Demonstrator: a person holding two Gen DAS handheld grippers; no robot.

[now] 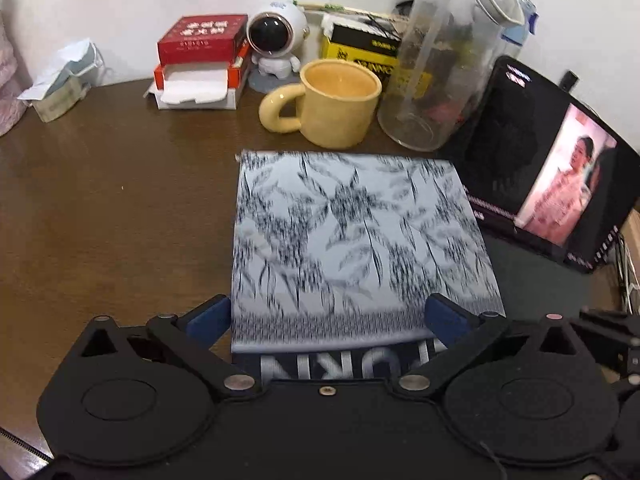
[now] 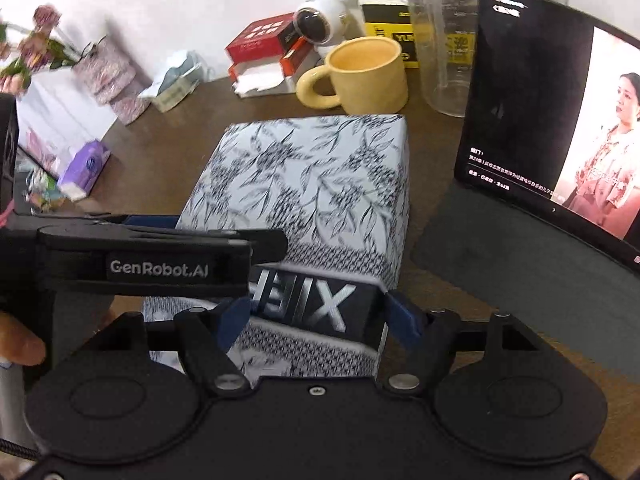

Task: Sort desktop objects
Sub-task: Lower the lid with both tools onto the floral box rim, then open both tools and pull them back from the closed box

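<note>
A white box printed with black leaves [image 1: 352, 232] [image 2: 316, 184], with a black lettered band at its near end, is on the brown table [image 1: 120, 200]. My right gripper [image 2: 316, 316] is shut on that near end, blue pads against the band's two sides. My left gripper [image 1: 328, 316] stands wide open with the box between its fingers, and the box looks motion-blurred in that view. In the right wrist view one of the left gripper's fingers [image 2: 264, 240] reaches across the box from the left.
Behind the box stand a yellow mug [image 1: 340, 104] [image 2: 368, 76], a clear jar [image 1: 440, 72], an astronaut figure [image 1: 276, 36] and a red box [image 1: 200, 36]. A lit tablet [image 1: 540, 168] [image 2: 540, 112] is propped to the right. A purple tissue pack [image 2: 84, 168] lies left.
</note>
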